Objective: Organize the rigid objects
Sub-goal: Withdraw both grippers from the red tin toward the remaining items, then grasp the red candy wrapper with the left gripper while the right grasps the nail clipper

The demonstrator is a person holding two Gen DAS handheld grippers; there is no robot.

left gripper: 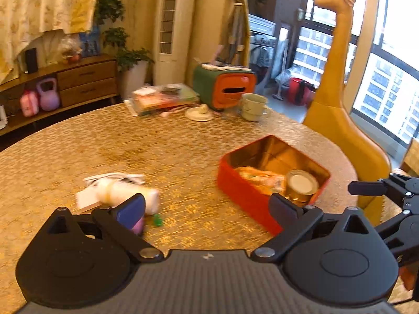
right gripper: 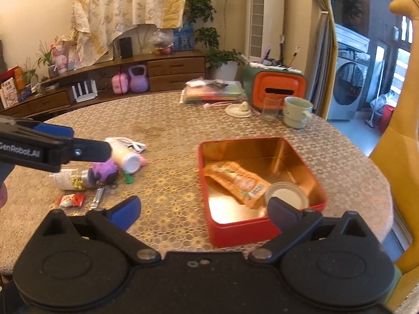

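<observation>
A red tin box (right gripper: 262, 231) with a gold inside sits on the round table; it holds an orange snack packet (right gripper: 235, 181) and a small round tin (right gripper: 286, 196). It also shows in the left wrist view (left gripper: 243, 193). My right gripper (right gripper: 204, 213) is open and empty, over the box's near edge. My left gripper (left gripper: 209, 206) is open and empty, above a pile of small items: a white bottle (left gripper: 125, 192), a purple toy (right gripper: 104, 171), a second bottle (right gripper: 70, 179), a green piece (right gripper: 127, 178), nail clippers (right gripper: 97, 197) and a red candy wrapper (right gripper: 69, 200).
At the table's far side lie a stack of books (right gripper: 212, 93), an orange and green box (right gripper: 275, 85), a glass (right gripper: 271, 108), stacked mugs (right gripper: 297, 112) and a white lid (right gripper: 238, 110). A yellow giraffe figure (right gripper: 395, 136) stands right of the table.
</observation>
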